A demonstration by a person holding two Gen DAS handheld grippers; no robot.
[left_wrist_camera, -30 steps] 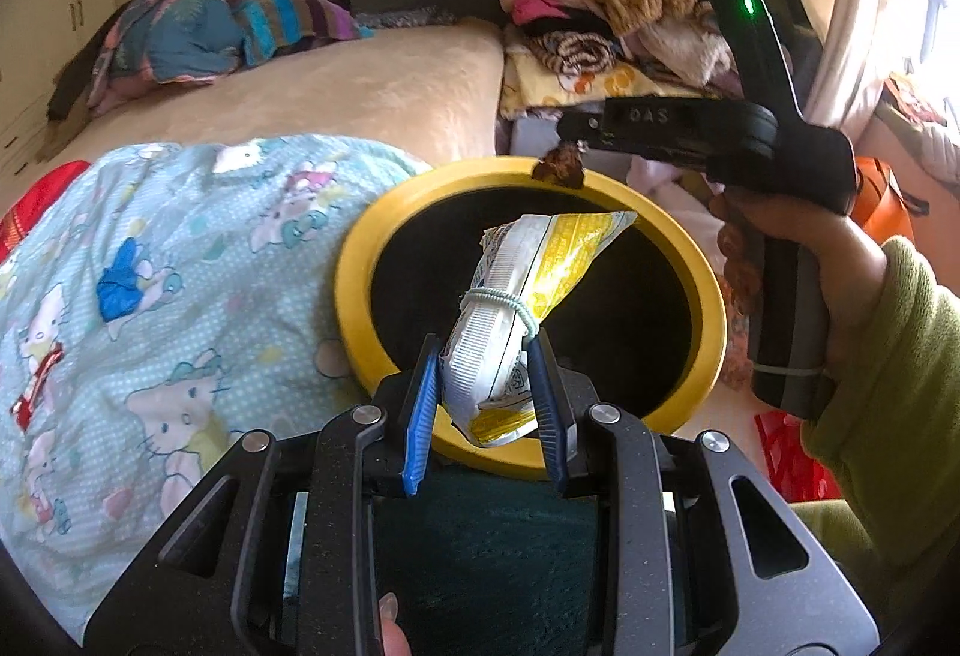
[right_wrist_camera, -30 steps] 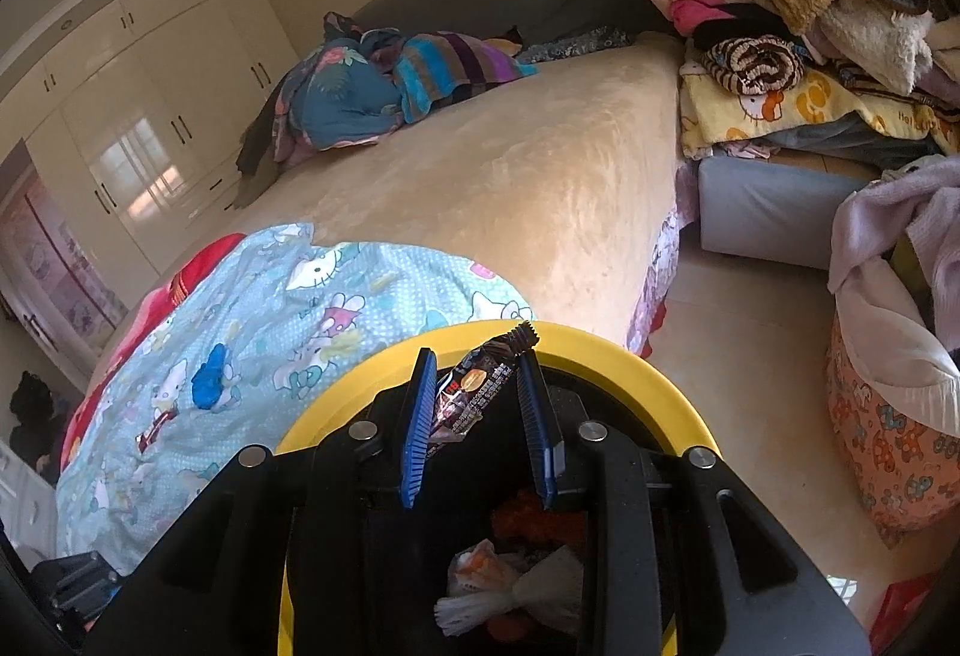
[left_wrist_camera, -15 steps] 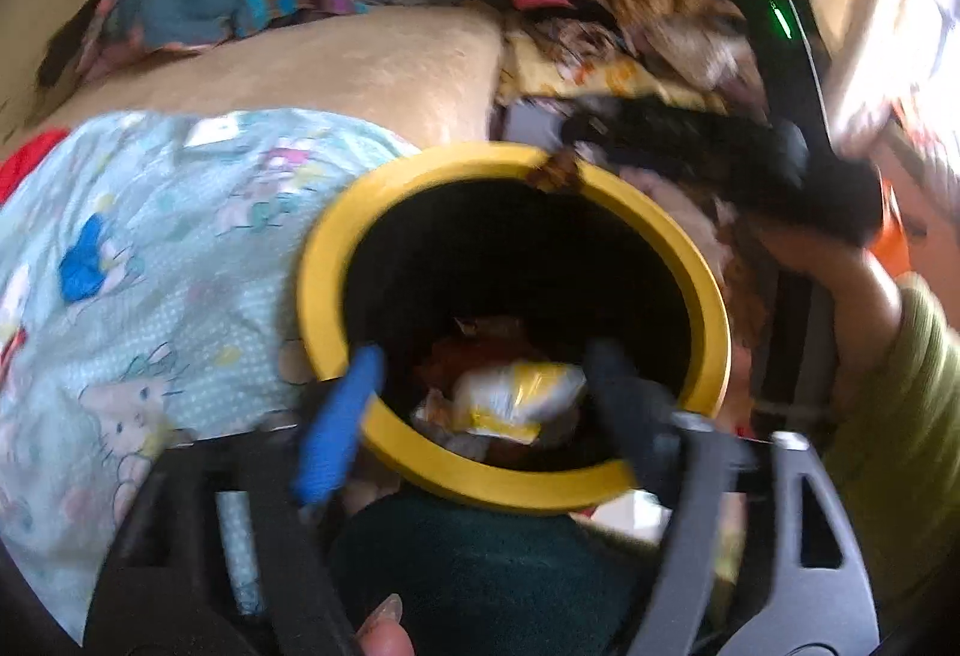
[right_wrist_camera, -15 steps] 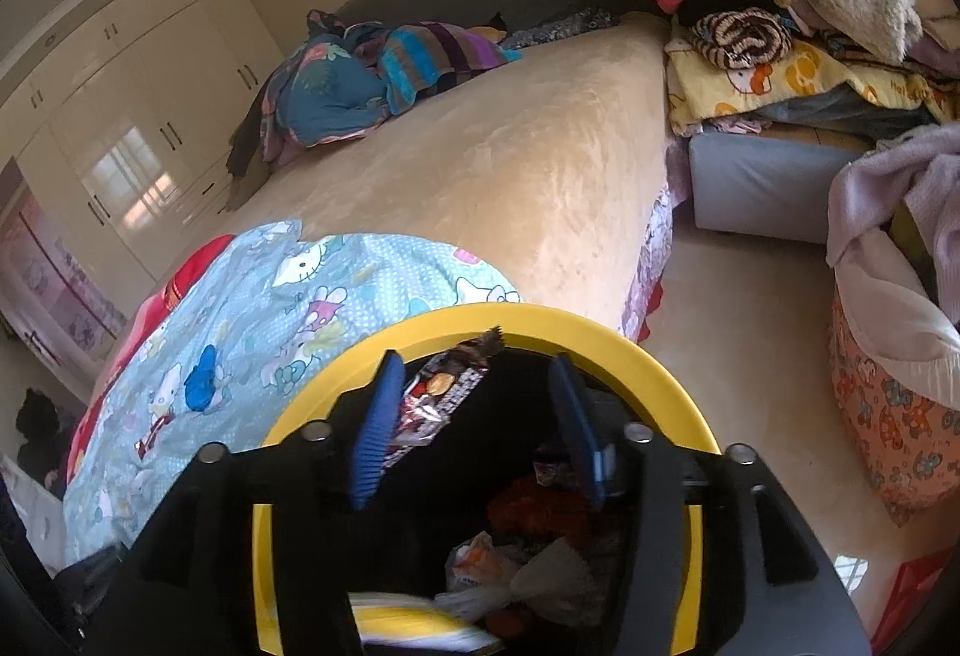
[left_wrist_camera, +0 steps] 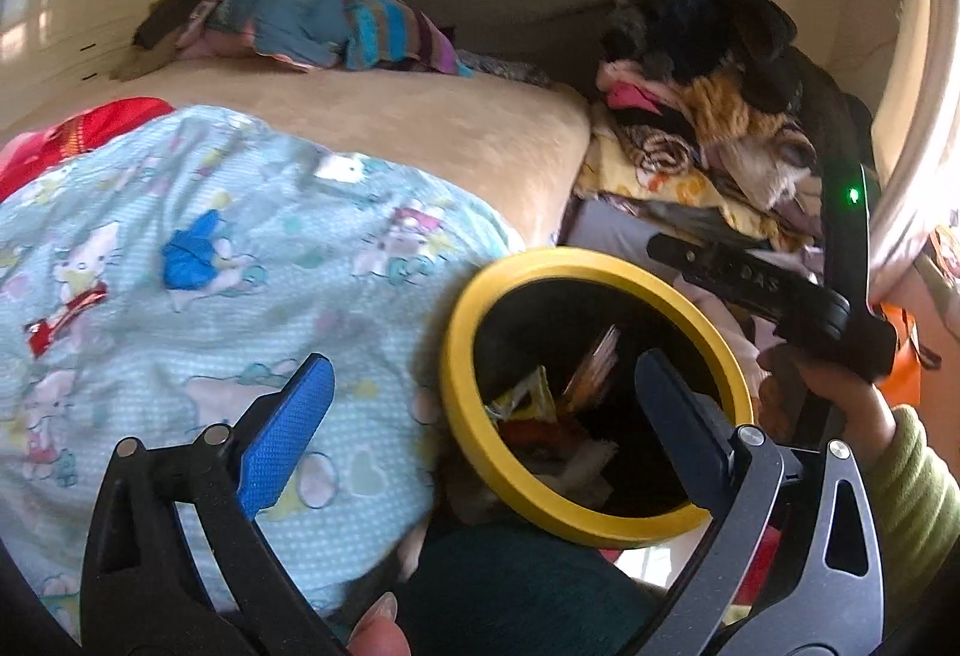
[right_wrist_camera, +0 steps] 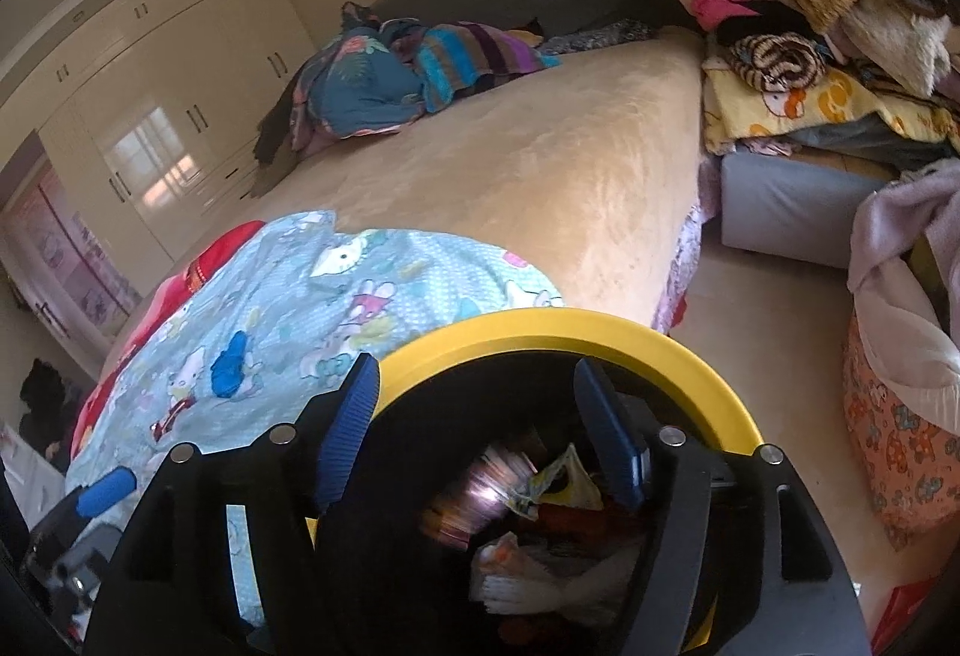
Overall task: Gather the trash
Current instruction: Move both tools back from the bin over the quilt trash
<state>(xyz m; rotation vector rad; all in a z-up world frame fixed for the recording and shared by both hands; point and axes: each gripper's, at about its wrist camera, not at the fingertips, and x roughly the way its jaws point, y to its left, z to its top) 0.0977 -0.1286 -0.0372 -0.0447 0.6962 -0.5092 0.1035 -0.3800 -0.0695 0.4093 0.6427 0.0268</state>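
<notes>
A black trash bin with a yellow rim [left_wrist_camera: 462,344] [right_wrist_camera: 600,329] stands beside the bed. Several wrappers lie in it, among them a yellow and white snack bag [left_wrist_camera: 522,395] [right_wrist_camera: 564,482] and a dark wrapper, blurred in mid-fall [right_wrist_camera: 486,488]. My left gripper [left_wrist_camera: 486,416] is open and empty, drawn back to the bin's left rim. My right gripper [right_wrist_camera: 480,416] is open and empty right above the bin's mouth. The right gripper's body [left_wrist_camera: 774,290] shows over the bin's far right rim in the left wrist view.
A bed with a beige cover [right_wrist_camera: 540,164] and a light blue cartoon quilt [left_wrist_camera: 198,260] [right_wrist_camera: 336,308] lies left of the bin. A pile of clothes [left_wrist_camera: 708,116] [right_wrist_camera: 810,26] stands behind it. A patterned laundry bag [right_wrist_camera: 894,440] sits on the floor at right.
Both grippers opened and let go. The snack bag fell from the left gripper into the bin, then the dark wrapper from the right. The left gripper pulled back leftward.
</notes>
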